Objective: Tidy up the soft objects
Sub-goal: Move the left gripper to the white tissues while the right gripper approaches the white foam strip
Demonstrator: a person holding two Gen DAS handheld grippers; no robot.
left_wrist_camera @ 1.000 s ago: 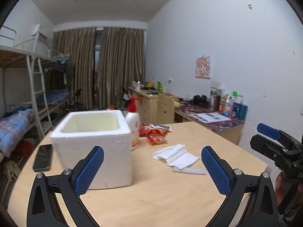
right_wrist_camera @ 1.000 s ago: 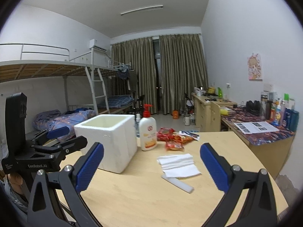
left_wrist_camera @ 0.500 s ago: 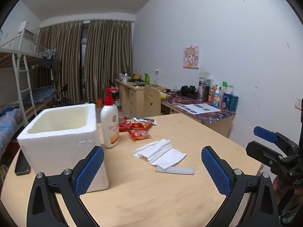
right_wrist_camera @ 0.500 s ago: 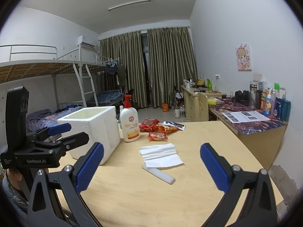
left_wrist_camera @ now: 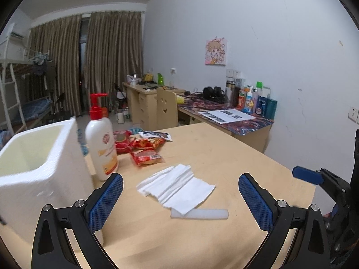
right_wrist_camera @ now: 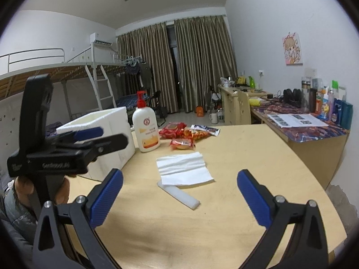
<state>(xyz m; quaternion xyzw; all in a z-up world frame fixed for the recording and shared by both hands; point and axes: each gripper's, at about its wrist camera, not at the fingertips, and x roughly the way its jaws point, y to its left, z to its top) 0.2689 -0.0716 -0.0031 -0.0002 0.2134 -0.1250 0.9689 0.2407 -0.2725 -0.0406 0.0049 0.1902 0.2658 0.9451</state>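
Note:
A stack of white tissues (left_wrist_camera: 176, 187) (right_wrist_camera: 182, 167) lies mid-table, its near edge over a white foam strip (left_wrist_camera: 199, 214) (right_wrist_camera: 179, 194). Red snack packets (left_wrist_camera: 145, 157) (right_wrist_camera: 181, 144) lie behind it. A white foam box (left_wrist_camera: 33, 170) (right_wrist_camera: 98, 130) stands at the left, with a white pump bottle (left_wrist_camera: 101, 143) (right_wrist_camera: 145, 132) beside it. My left gripper (left_wrist_camera: 180, 199) is open and empty, above the table short of the tissues. My right gripper (right_wrist_camera: 179, 197) is open and empty, also short of the tissues. Each gripper shows in the other's view.
The round wooden table (left_wrist_camera: 224, 157) (right_wrist_camera: 258, 157) ends near a white wall at the right. A cluttered desk (left_wrist_camera: 235, 116) (right_wrist_camera: 303, 123) stands behind it. A bunk bed (right_wrist_camera: 56, 74) and curtains fill the far side.
Both grippers have moved forward and lower toward the tissues. The left view has swung right, so the foam box sits further left. Both stay open.

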